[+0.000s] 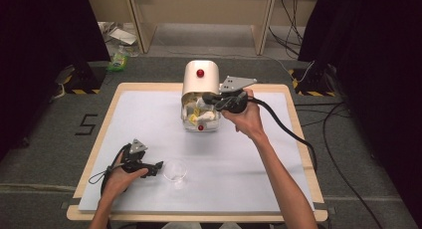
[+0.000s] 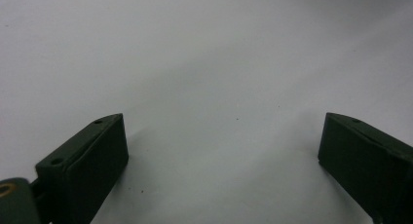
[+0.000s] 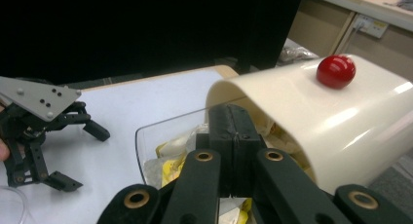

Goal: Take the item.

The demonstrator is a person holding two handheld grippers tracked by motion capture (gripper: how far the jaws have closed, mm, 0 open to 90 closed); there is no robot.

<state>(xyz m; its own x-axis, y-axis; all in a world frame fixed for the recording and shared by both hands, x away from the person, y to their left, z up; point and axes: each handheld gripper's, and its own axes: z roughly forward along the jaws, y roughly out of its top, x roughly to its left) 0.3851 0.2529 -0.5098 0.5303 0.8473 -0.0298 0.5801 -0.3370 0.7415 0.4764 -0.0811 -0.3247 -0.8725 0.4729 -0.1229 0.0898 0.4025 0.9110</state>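
Nearest the camera, by the worktop's (image 1: pixel 124 114) front edge, the left gripper (image 1: pixel 155 168) rests low over the bare white surface with its fingers (image 2: pixel 92 160) released and spread wide, nothing between them. Just beside it, toward the middle of the front edge, stands a small clear glass bowl (image 1: pixel 175 170), apart from the fingers.

At the middle of the far edge sits a cream bread-bin-style container (image 1: pixel 200 77) with a red knob (image 3: pixel 336 71) on its rolled-back lid and a clear front tray (image 3: pixel 160 129) holding yellow-and-white packets (image 1: pixel 199 112). The right gripper (image 3: pixel 234 136) reaches into that tray from the right, its fingers clenched together; whether a packet edge is pinched between them I cannot tell.

The risk, as I judge it: a thin pinch could slip as the packet is lifted, or the fingers could catch the lid's edge or drag neighbouring packets out, and the light bowl could be nudged.
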